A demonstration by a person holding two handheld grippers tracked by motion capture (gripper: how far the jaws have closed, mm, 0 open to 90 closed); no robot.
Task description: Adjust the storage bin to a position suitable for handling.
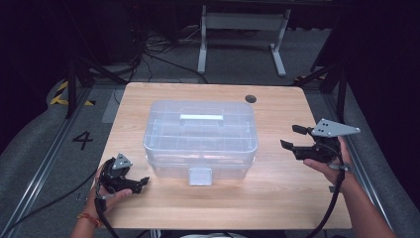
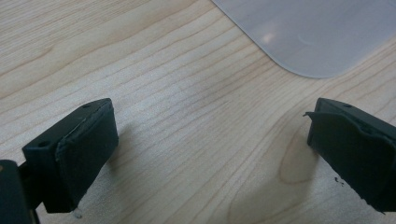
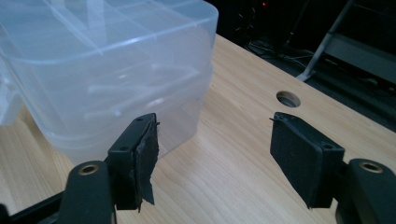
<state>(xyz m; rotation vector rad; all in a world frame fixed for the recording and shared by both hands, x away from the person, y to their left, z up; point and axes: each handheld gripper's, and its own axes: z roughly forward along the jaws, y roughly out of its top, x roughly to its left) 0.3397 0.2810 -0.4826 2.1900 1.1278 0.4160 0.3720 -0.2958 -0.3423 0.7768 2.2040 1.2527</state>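
I hold my left gripper (image 1: 141,182) low at the near left of the table (image 1: 277,198), jaws spread apart with nothing between them. In the left gripper view its two black pads (image 2: 88,154) hang just over bare wood, and a rounded corner of the box (image 2: 308,32) shows at the top right, cut off by the frame, so I cannot tell from there how close the jaws are to it. From the high view that gripper sits just beside the box's near left corner, not touching.

My right gripper (image 1: 293,137) is at the right side of the table, also released, jaws wide and pointing left toward the box (image 1: 200,139), with a clear gap of wood between. In the right gripper view the left pad (image 3: 147,154) looks frayed at its edge.

The box is clear plastic, in the middle of the table, lid on, with a handle (image 1: 200,117) on top and a latch (image 1: 200,175) on its near side. Through the cloudy walls I can make out dividers, but whether anything is in it I cannot tell.

The table is pale wood with a round hole (image 1: 251,98) near the far right corner. Beyond it the room is dark: grey floor, cables, a white stand (image 1: 242,34), and a "4" (image 1: 82,140) marked on the floor at left.
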